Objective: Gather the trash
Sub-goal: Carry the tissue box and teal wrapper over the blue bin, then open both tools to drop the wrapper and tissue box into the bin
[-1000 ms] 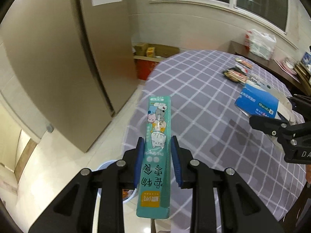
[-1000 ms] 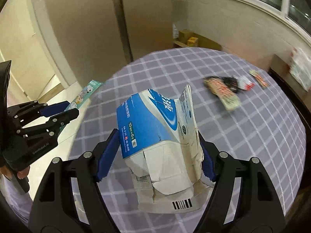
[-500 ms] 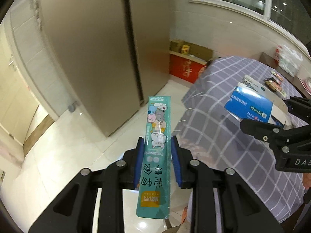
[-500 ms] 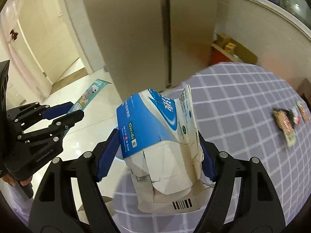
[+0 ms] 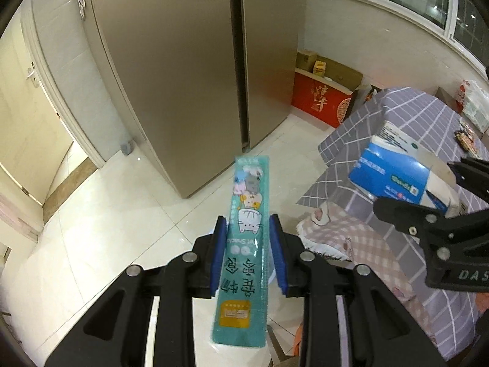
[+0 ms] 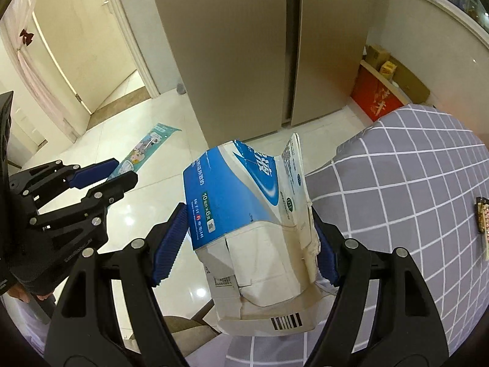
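A long teal pet-snack packet [image 5: 244, 260] with cartoon cats stands between the blue pads of my left gripper [image 5: 247, 223], over the pale tiled floor. Its jaws are opening and the packet looks blurred while the fingers are sharp, so it sits loose between them. The right wrist view shows the same left gripper [image 6: 122, 171] at the left, the packet [image 6: 146, 150] poking out past its tips. My right gripper [image 6: 249, 214] is shut on a torn blue and white carton [image 6: 244, 202], held by its sides. That carton [image 5: 394, 177] and the right gripper [image 5: 415, 183] appear at the right of the left wrist view.
A tall bronze fridge [image 5: 189, 76] stands ahead on the floor. The round table with a grey checked cloth [image 6: 412, 183] is at the right, with a wrapper [image 6: 483, 217] on it. A pink checked chair cushion [image 5: 351, 238] lies below. A red box [image 5: 321, 101] sits by the wall and a doorway [image 6: 76, 61] opens at left.
Both views have swung off the tabletop toward the floor and the fridge. Both grippers carried their items past the table's edge. The teal packet, sharp before, is now blurred between the left pads.
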`<action>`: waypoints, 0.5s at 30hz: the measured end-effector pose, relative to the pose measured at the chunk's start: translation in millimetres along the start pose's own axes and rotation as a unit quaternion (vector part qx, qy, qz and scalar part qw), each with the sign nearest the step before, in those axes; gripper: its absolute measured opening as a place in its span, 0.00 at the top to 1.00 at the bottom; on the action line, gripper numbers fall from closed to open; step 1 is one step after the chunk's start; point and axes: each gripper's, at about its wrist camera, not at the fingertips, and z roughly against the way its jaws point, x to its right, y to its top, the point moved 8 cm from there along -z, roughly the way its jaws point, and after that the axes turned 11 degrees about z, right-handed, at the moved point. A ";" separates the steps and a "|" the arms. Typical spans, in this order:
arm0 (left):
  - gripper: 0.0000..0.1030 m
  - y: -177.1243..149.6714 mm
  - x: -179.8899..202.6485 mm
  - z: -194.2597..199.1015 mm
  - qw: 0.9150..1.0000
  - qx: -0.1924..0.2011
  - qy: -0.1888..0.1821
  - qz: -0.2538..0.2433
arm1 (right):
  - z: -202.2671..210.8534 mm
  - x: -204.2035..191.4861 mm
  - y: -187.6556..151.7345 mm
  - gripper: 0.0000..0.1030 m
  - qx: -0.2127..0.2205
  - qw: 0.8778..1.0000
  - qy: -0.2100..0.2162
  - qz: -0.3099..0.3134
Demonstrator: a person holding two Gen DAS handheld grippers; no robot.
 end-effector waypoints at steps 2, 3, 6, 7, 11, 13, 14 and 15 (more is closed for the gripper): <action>0.54 3.1 -5.0 -8.9 1.000 -0.007 0.001 0.006 | -3.1 0.0 -0.3 0.28 -0.004 1.000 -0.001 -0.006; 0.54 3.9 -8.1 -12.8 1.000 -0.009 0.002 0.011 | -4.5 0.1 0.2 0.28 -0.006 1.000 -0.002 -0.008; 0.54 1.7 -20.4 -19.1 0.999 -0.021 0.000 0.027 | -8.1 1.9 1.8 0.28 -0.009 1.000 -0.002 -0.010; 0.54 0.0 -25.6 -20.7 0.999 -0.024 0.003 0.033 | -10.7 0.0 2.8 0.28 -0.012 1.000 -0.001 -0.009; 0.54 -9.6 -51.3 -23.9 0.998 -0.033 0.014 0.054 | -20.9 -17.0 5.5 0.28 -0.022 1.000 0.009 0.000; 0.54 -15.4 -64.5 -22.6 0.997 -0.033 0.021 0.064 | -27.8 -29.0 8.7 0.28 -0.027 0.999 0.027 0.003; 0.54 -18.1 -71.6 -21.0 0.997 -0.032 0.025 0.069 | -32.1 -35.4 9.9 0.28 -0.031 0.999 0.041 0.001; 0.54 -20.8 -79.2 -19.7 0.996 -0.032 0.029 0.074 | -36.1 -41.1 10.9 0.28 -0.035 0.998 0.048 0.000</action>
